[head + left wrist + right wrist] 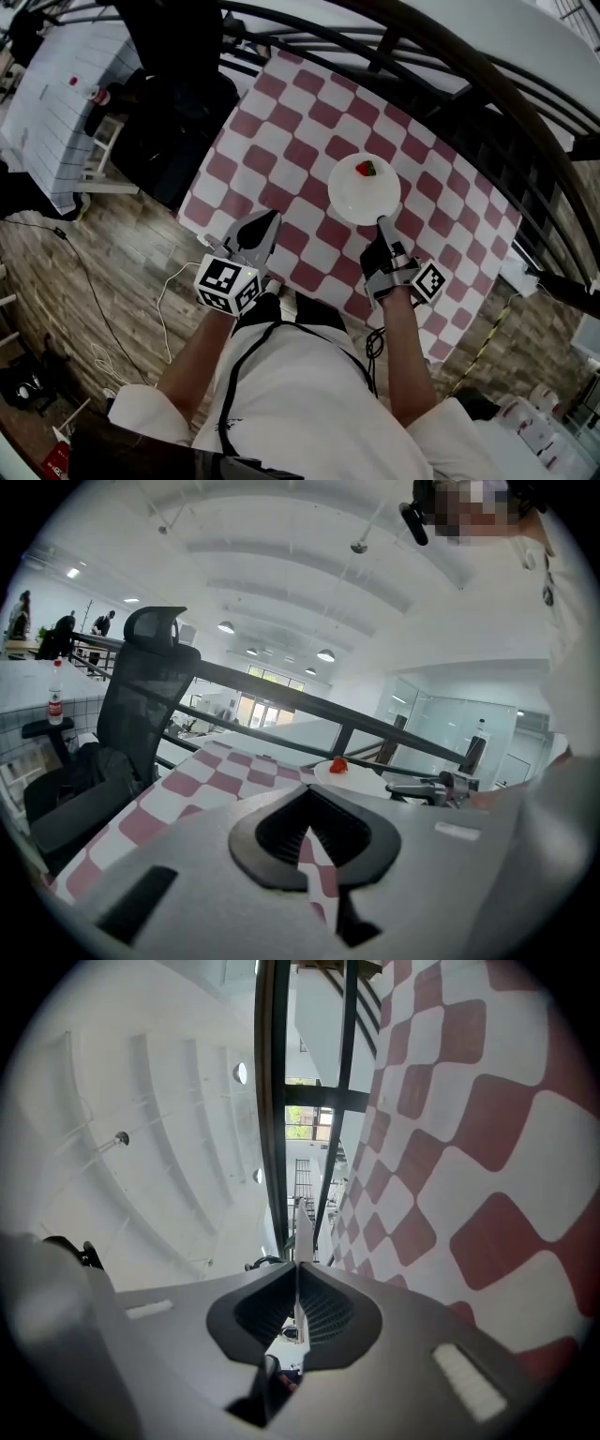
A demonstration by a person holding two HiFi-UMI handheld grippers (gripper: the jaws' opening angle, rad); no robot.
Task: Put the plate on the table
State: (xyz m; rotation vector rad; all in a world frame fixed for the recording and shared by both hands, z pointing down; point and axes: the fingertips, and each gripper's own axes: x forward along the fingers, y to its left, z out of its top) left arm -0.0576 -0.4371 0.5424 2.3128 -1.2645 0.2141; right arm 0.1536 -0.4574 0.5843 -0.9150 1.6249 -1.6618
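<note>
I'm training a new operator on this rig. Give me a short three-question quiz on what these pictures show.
1. Which claw grips the plate? A left; B right; C both.
2. True or false: the plate is empty.
3. Fill in: the tablecloth is patterned in red and white ____.
Key: 1 B, the right claw pinches the rim. 2 False, a small red item lies on it. 3 checks.

Head view looks steeply down over checkered table (pixel 281 159); both gripper views sit low and close, sharing table and plate (pixel 356 199).
</note>
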